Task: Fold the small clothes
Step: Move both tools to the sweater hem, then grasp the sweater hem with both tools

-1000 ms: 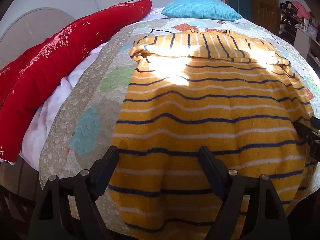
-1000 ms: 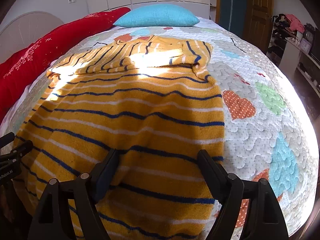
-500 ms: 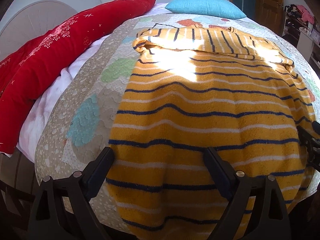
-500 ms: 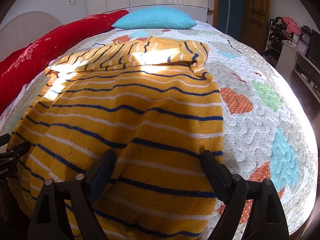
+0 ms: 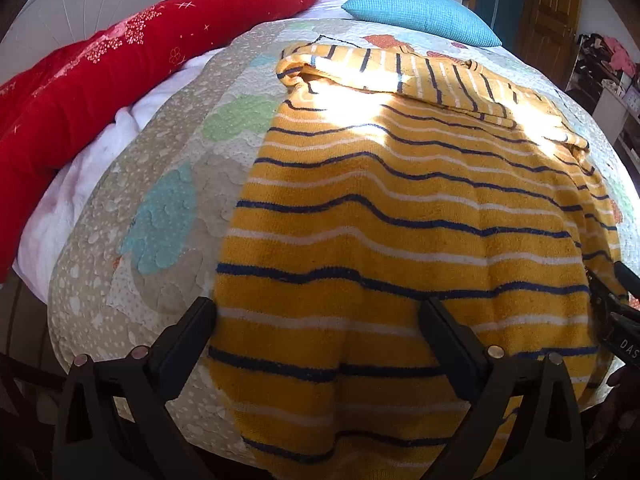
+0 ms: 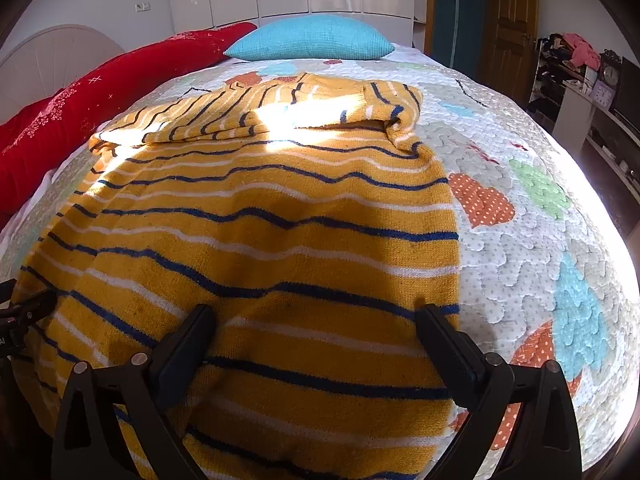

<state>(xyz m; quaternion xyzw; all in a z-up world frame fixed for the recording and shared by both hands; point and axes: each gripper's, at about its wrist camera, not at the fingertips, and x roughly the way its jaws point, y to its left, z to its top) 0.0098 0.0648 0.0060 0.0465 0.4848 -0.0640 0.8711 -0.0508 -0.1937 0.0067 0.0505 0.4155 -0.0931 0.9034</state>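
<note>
A yellow sweater (image 5: 400,200) with navy and white stripes lies flat on the quilted bed cover (image 5: 160,220), its sleeves folded across the far end. The hem hangs over the near edge of the bed. My left gripper (image 5: 316,312) hovers over the hem's left corner, jaws opening wide; fabric lies between the fingers, but the pads do not press it. In the right wrist view the same sweater (image 6: 260,220) fills the middle. My right gripper (image 6: 316,316) stands over the hem's right corner, its jaws also opening, with cloth between them and nothing gripped.
A red blanket (image 5: 100,80) runs along the left side of the bed, and a blue pillow (image 6: 308,38) lies at the far end. A wooden door (image 6: 508,20) and cluttered shelves (image 6: 580,80) stand to the right. The quilt (image 6: 540,240) is bare right of the sweater.
Both grippers' jaws have spread wider apart over the hem. The left view has tilted slightly. The sweater lies as before.
</note>
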